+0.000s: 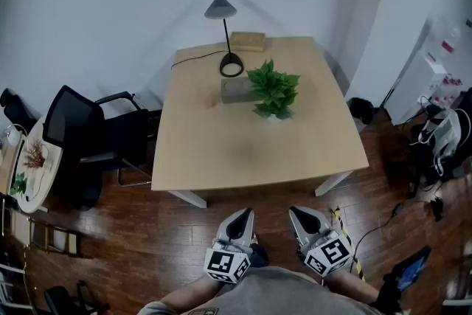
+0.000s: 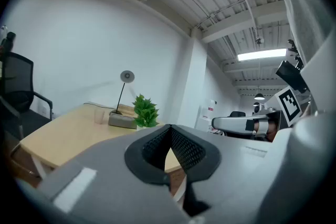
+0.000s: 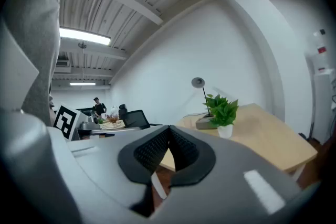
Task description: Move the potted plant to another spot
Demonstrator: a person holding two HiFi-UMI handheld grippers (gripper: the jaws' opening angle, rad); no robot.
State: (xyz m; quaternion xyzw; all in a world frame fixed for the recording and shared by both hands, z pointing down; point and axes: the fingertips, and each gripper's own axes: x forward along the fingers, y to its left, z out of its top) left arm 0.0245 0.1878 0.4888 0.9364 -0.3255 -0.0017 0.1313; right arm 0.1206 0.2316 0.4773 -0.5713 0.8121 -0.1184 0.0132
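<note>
A small green potted plant [image 1: 274, 91] in a white pot stands on the far half of the light wooden table [image 1: 221, 151], right of a grey box. It also shows in the left gripper view as the plant [image 2: 145, 110] and in the right gripper view as the plant [image 3: 223, 111]. My left gripper [image 1: 242, 215] and right gripper [image 1: 298, 212] hang side by side over the floor, well short of the table's near edge. Both are shut with nothing between the pads.
A black desk lamp [image 1: 223, 33] and a flat wooden box [image 1: 248, 40] stand at the table's far edge, with a grey box [image 1: 236, 90] beside the plant. A black office chair [image 1: 88, 140] sits left of the table. Bags and cables [image 1: 439, 144] lie at right.
</note>
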